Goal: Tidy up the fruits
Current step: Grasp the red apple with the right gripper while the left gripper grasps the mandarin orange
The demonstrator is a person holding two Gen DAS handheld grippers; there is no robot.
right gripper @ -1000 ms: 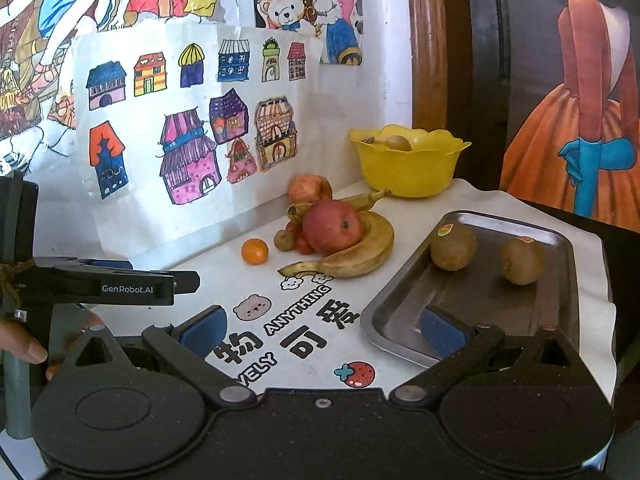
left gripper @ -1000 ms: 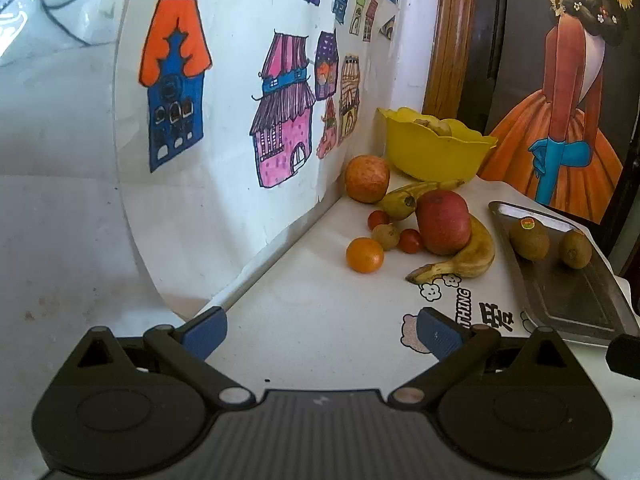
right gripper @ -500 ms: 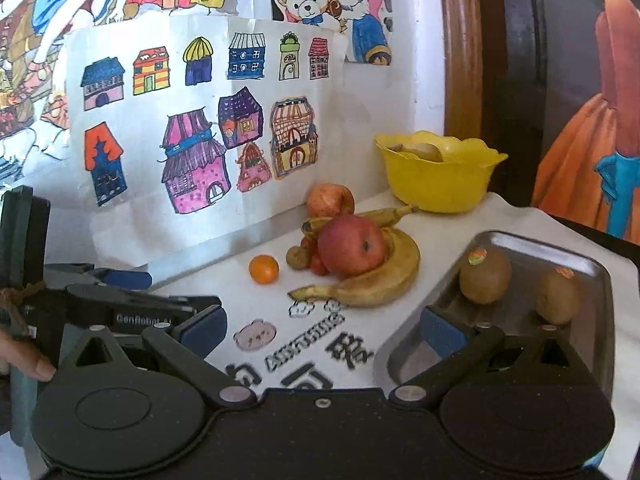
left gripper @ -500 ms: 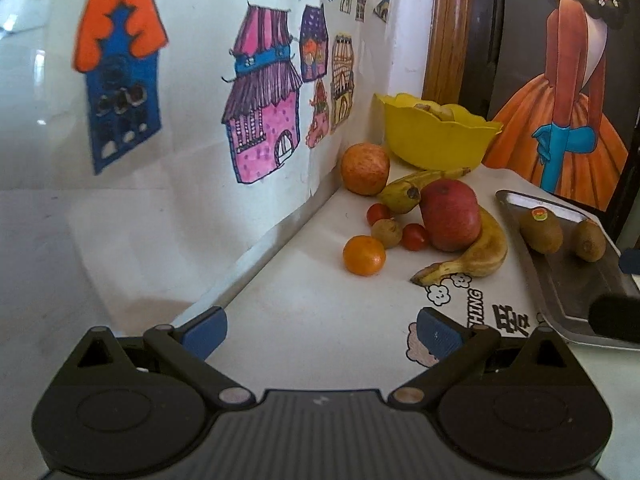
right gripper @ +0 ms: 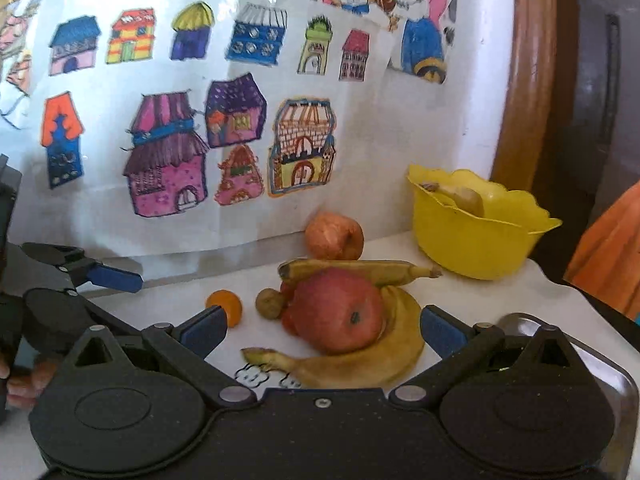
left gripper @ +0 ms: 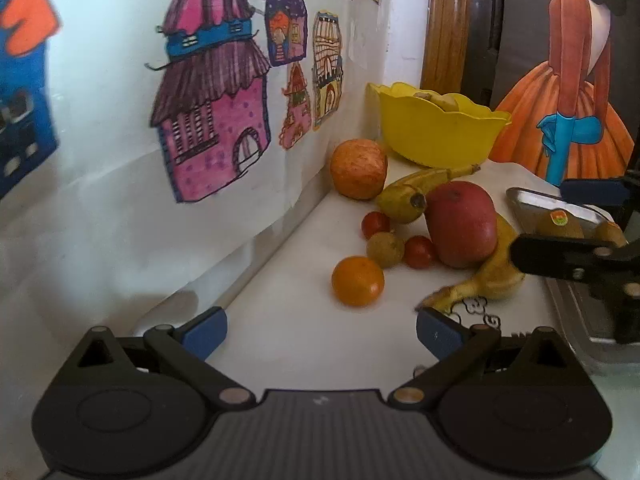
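White tabletop [left gripper: 304, 344] against wall with house drawings [right gripper: 168, 168]. Left gripper [left gripper: 320, 326], right gripper [right gripper: 322, 326]: both spread wide, empty. Red apple [right gripper: 340, 312] rests on banana [right gripper: 360, 368], near steel tray [right gripper: 612, 368]. Apple looks firm, smooth, moderately heavy; grip across widest middle.

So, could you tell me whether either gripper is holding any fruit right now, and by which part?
Nothing is held. The left gripper and the right gripper are both open, short of the red apple and bananas.
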